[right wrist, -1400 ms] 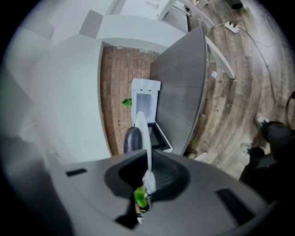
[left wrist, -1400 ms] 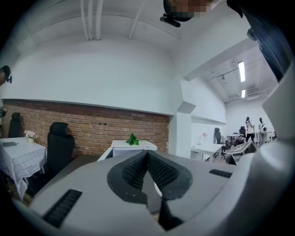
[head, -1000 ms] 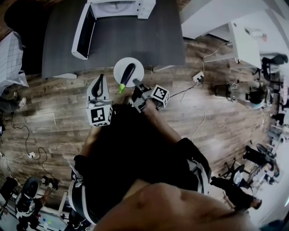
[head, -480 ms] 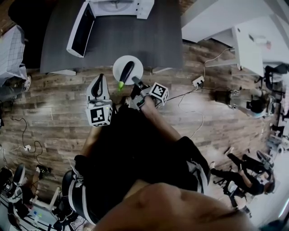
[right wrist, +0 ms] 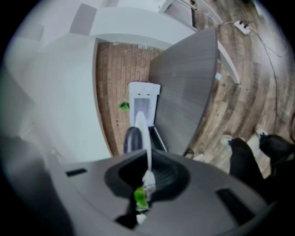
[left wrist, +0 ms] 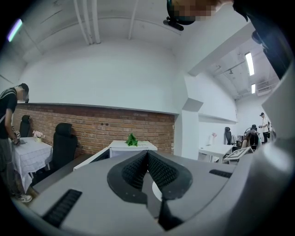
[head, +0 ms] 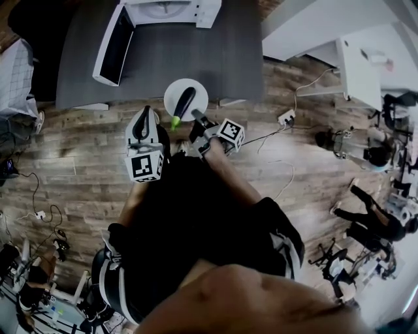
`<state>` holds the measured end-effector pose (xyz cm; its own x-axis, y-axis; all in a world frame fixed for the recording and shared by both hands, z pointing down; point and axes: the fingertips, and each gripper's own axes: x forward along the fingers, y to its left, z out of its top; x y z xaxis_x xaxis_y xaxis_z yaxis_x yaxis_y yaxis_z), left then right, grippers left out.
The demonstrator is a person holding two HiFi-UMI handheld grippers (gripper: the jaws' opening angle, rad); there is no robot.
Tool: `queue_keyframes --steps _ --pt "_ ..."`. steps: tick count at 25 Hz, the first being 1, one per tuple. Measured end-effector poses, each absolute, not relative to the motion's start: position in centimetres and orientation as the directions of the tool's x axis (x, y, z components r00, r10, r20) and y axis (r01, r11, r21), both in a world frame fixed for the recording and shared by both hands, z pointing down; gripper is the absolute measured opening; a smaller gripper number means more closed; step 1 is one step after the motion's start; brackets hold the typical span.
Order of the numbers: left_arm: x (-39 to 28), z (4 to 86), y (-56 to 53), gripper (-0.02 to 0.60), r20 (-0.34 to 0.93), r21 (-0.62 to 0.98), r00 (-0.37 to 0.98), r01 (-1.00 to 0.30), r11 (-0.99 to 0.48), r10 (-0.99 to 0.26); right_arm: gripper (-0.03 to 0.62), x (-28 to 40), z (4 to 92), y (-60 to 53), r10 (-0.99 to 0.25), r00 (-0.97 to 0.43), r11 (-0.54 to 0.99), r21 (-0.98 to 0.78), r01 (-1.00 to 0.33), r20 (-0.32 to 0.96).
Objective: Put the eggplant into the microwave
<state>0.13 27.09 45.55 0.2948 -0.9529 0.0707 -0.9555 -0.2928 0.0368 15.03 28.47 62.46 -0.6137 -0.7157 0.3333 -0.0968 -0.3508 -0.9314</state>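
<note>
Holding the plate (head: 200, 96) by its rim, eggplant (head: 185, 102) aboard.
Pinching the plate's edge hard in the right gripper (head: 196, 117); balancing the dark eggplant above the floor (head: 78, 163), just short of the grey table (head: 196, 59); pressing the left gripper (head: 142, 124) together on nothing; facing the microwave (head: 171, 12), door (head: 111, 49) open.

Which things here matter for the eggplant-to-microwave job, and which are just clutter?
Job:
- eggplant, lying on the plate
- right gripper, fingers shut on the plate's rim
- microwave, door open, on the table

Lying about:
- power strip on the floor
- office chair
- left gripper, shut, empty
</note>
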Motion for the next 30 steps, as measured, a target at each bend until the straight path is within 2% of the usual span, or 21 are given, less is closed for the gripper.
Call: queue_keyframes --steps 18,30 --pt "-2.4 45.5 16.2 0.035 0.070 0.060 0.361 -0.932 -0.357 -0.930 0.040 11.8 62.1 19.1 -0.738 -0.580 -0.350 -0.931 -0.107 0.345" --pt "-6.5 45.2 8.3 0.034 0.089 0.092 0.452 -0.891 -0.444 -0.888 0.040 6.1 61.4 12.3 -0.761 -0.556 -0.355 -0.932 -0.075 0.334"
